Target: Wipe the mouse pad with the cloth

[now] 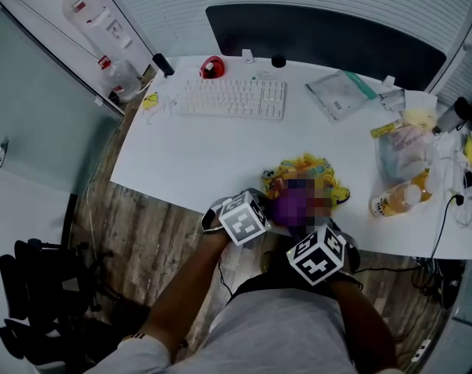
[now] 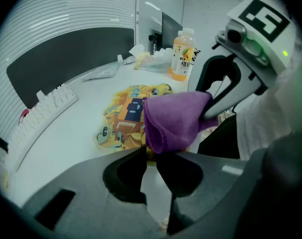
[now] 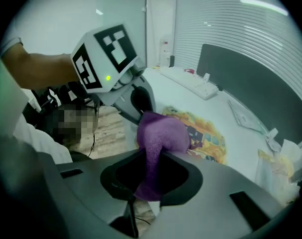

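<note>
White tabletop (image 1: 189, 154) carries the mouse pad (image 2: 123, 116) at its near edge. The right tongs (image 3: 151, 156) clamp the purple cloth (image 3: 158, 133), bunched just above the pad's near side. The left tongs (image 2: 148, 151) look closed on its other end. Wiping seems not yet begun; next, lower the cloth onto the pad. Bare room lies beyond the pad toward the keyboard (image 1: 232, 98); a bottle (image 1: 396, 201) stands near its right.

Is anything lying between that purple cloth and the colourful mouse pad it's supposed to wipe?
Nothing visible does. The purple cloth is pinched in the right gripper jaws above the near edge of the yellow cartoon-printed mouse pad, whose surface is bare. The orange drink bottle stands off to one side.
</note>
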{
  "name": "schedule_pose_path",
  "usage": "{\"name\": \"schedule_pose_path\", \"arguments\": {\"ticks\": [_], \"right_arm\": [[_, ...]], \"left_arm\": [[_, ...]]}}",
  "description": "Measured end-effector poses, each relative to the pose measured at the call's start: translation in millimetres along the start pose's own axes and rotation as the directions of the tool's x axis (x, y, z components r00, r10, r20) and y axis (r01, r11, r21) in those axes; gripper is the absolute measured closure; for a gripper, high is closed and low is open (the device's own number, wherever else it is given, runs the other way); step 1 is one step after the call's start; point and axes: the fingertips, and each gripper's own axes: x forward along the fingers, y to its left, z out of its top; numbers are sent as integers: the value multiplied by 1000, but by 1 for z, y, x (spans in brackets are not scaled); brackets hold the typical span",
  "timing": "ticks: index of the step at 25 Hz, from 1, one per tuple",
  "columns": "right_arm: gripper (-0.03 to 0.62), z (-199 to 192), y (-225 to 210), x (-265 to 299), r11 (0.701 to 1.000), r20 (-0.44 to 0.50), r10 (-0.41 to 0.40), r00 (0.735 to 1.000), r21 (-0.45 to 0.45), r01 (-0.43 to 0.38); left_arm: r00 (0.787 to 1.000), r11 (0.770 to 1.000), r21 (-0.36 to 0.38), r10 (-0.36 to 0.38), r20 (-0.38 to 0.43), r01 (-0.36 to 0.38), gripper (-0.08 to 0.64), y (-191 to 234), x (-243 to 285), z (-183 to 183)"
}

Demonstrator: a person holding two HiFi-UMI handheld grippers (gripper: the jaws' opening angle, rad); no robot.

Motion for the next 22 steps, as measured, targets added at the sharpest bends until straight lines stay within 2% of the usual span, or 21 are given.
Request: {"name": "schedule_pose_path", "arguments": {"ticks": [5, 14, 22], "right_arm": [[522, -9, 12, 17, 998, -56, 7, 998, -63, -11], [522, -50, -35, -3, 998, -95, -64, 993, 17, 66], [522, -88, -77, -22, 984, -120, -128, 985, 109, 141]], "left_arm": [[1000, 1000, 1, 9, -16, -9, 489, -1, -11, 6], [1000, 1000, 1, -6, -20, 6, 489, -2, -4, 0], [1000, 1000, 4, 0, -23, 0, 489, 0, 0, 0]]}}
